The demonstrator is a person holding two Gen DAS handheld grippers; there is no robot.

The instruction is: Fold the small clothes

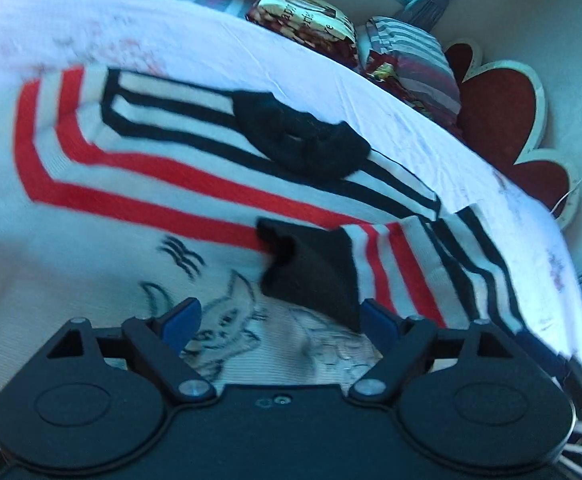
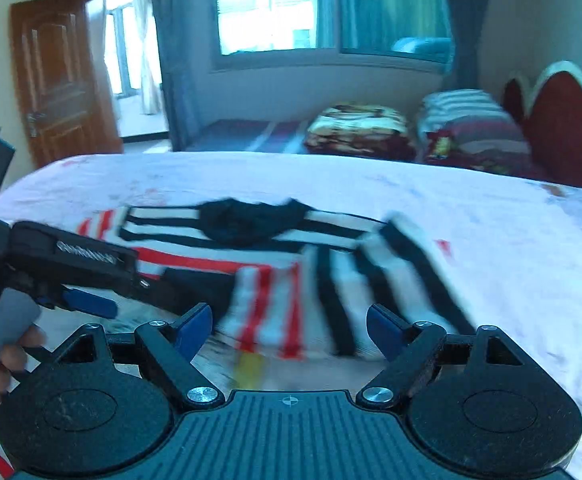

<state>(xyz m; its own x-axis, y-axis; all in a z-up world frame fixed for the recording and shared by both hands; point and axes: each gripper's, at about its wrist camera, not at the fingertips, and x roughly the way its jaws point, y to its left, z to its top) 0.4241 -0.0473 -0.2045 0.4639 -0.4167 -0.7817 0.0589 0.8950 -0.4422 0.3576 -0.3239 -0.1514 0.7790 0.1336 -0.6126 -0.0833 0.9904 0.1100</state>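
A white knit sweater (image 1: 131, 184) with red and black stripes and a black collar (image 1: 303, 136) lies flat on the bed. One sleeve is folded in across its chest, and the black cuff (image 1: 311, 264) rests beside a line drawing on the front. My left gripper (image 1: 281, 316) hovers open just above that cuff, and its blue pads touch nothing. My right gripper (image 2: 291, 320) is open too. The striped sleeve (image 2: 331, 288) shows blurred between and beyond its spread fingers, free of the pads. In the right wrist view a hand (image 2: 7, 356) holds the left gripper's body, whose blue pad (image 2: 91, 303) shows at the left.
The pale printed bedsheet (image 2: 491, 240) stretches to the right of the sweater. Folded blankets (image 2: 359, 128) and a striped bundle (image 2: 471, 120) sit at the far side by a red headboard (image 2: 563, 120). A wooden door (image 2: 59, 80) and a window (image 2: 275, 8) stand behind.
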